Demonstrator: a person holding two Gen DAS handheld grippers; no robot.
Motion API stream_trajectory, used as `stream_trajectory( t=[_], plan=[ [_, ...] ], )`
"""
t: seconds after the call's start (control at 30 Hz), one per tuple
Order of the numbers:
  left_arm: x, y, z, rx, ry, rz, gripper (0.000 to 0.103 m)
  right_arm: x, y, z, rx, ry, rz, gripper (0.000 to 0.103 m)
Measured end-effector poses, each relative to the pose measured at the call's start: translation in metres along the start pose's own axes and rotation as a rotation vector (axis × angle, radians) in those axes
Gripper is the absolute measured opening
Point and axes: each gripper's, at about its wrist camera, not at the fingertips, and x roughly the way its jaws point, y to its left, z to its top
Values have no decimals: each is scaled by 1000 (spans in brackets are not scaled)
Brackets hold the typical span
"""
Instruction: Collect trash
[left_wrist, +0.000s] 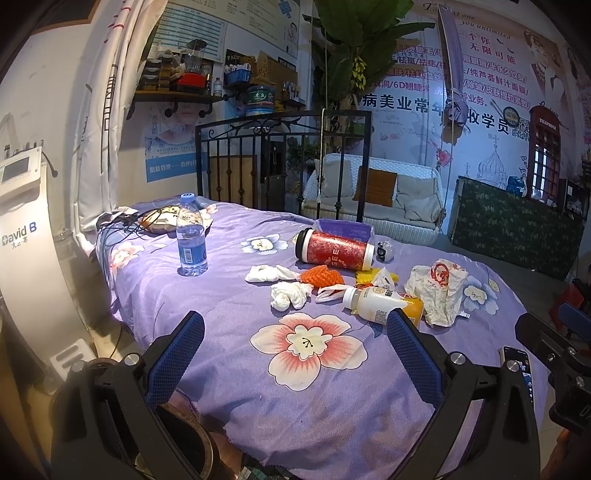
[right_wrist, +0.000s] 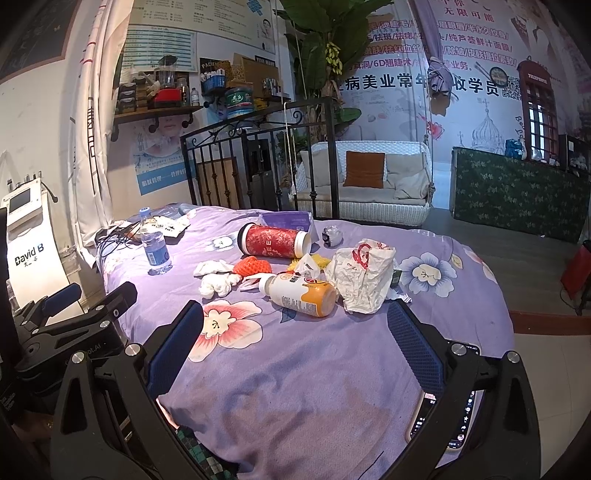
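Both grippers hover at the near edge of a bed covered by a purple flowered sheet (left_wrist: 221, 295). The left gripper (left_wrist: 295, 354) has its jaws spread wide with nothing between them, and the right gripper (right_wrist: 295, 343) likewise stands wide open and empty.

The trash lies in a cluster at the middle of the bed, well ahead of both grippers. A red paper cup (left_wrist: 334, 250) lies on its side at the far edge of the pile. Nearer are two crumpled white tissues (left_wrist: 288, 293), an orange net sleeve (left_wrist: 323, 277), and a white and orange drink bottle (right_wrist: 301, 291) on its side. Just right of that bottle sits a crumpled white paper bag (right_wrist: 364, 275) with a red mark. A water bottle (left_wrist: 191, 238) stands upright to the far left, apart from the pile. A phone (right_wrist: 456, 417), probably lying on the sheet, shows beside the right gripper.
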Motion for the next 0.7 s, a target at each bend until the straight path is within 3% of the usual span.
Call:
stream_trajectory(
  t=[0.7],
  plan=[
    [10, -1, -7, 6, 39, -14, 97, 9, -4, -3, 4, 34, 6, 98]
  ],
)
